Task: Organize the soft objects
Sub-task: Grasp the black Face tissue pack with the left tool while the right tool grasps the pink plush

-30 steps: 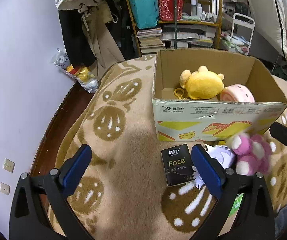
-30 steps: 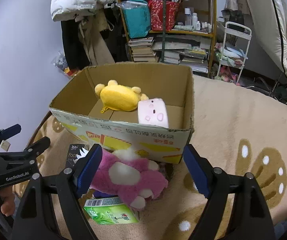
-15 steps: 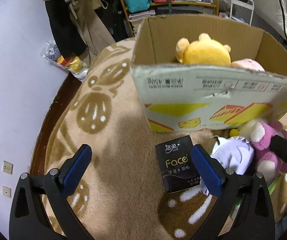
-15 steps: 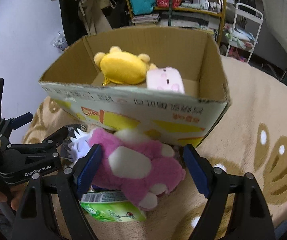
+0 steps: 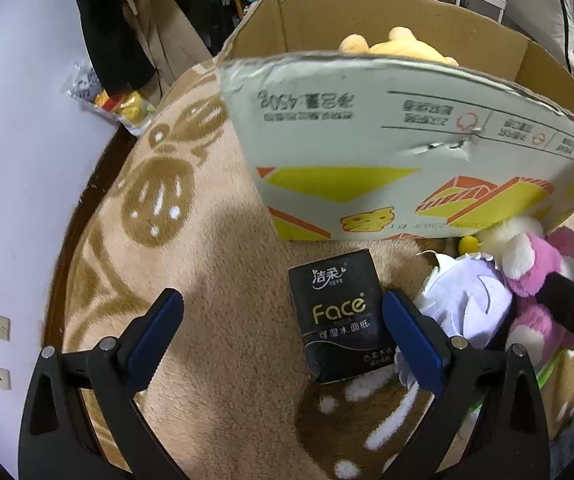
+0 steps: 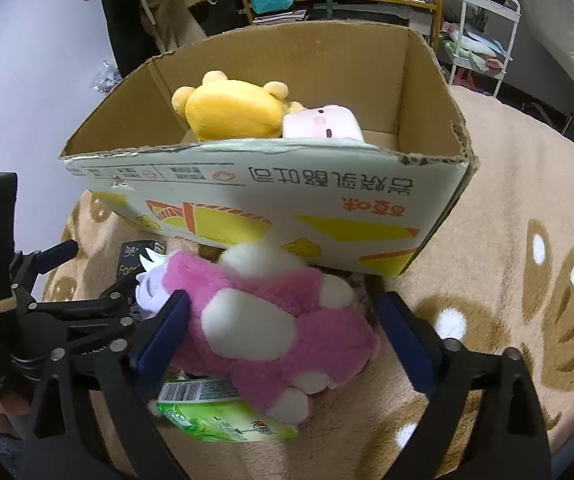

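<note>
**Both grippers low in front of box, nothing grasped yet**

Blanket [image 6: 527, 208]: tan fleece, brown paw-like motifs, deep nap; soft footing, so items sink slightly.

Cardboard box [image 6: 327, 208]: corrugated, open top, torn rim, printed front wall. Inside: yellow plush [image 6: 231, 112], rounded and smooth-piled, touching a pale pink block-shaped plush [image 6: 319, 126].

Pink plush [image 6: 271, 320]: shaggy, white patches, lies on the blanket against the box front, partly over a green glossy packet [image 6: 223, 416]. Right gripper [image 6: 283, 332] straddles it, jaws spread wide, not closed.

White-lilac plush [image 5: 467, 296]: just beside the pink one, spiky fabric edge.

Black tissue pack [image 5: 343, 316]: flat, slick wrapper, rectangular. Left gripper [image 5: 283, 332] open, empty; pack lies just inside its right finger.

Judgement: step in hand is grasping the pink plush. Close across the body, not a limb; squeeze firmly since pile compresses; lift clear of the box rim before moving in.
</note>
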A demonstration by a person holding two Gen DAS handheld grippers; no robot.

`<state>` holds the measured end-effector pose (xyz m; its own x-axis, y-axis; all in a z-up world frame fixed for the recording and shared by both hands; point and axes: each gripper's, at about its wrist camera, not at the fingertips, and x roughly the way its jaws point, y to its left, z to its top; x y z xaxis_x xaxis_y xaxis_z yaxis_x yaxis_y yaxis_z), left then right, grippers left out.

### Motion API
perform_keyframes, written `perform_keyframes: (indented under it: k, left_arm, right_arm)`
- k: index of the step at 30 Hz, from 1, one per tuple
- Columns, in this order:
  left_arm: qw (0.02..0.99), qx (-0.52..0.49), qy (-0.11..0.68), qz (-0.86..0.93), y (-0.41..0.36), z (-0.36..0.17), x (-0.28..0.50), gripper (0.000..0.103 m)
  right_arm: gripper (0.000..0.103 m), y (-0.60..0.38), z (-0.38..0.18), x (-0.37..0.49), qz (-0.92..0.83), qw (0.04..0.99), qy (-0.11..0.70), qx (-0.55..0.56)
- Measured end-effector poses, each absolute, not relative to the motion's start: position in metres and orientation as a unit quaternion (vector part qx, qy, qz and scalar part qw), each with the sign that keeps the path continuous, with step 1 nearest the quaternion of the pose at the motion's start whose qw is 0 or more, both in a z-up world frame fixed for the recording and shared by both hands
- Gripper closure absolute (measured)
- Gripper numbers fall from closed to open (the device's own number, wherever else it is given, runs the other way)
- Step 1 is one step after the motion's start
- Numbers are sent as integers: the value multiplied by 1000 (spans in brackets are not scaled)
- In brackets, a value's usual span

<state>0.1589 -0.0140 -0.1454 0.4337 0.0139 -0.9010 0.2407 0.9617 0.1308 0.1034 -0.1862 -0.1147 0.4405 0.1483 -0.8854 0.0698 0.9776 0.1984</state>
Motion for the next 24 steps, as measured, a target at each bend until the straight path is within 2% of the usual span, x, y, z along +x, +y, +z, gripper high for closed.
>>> perform_keyframes:
  k: [10, 22, 24]
  left_arm:
    - [828, 93, 549, -74, -10, -153, 161, 6]
    - [818, 68, 561, -105, -13, -153, 158, 34]
    - [816, 63, 563, -114, -14, -152, 156, 42]
  right_arm:
    - [2, -181, -122, 106, 31, 833, 543, 100]
    - [3, -186, -132, 107, 44, 817, 558, 139]
    - [5, -187, -132, 107, 48, 816, 558, 145]
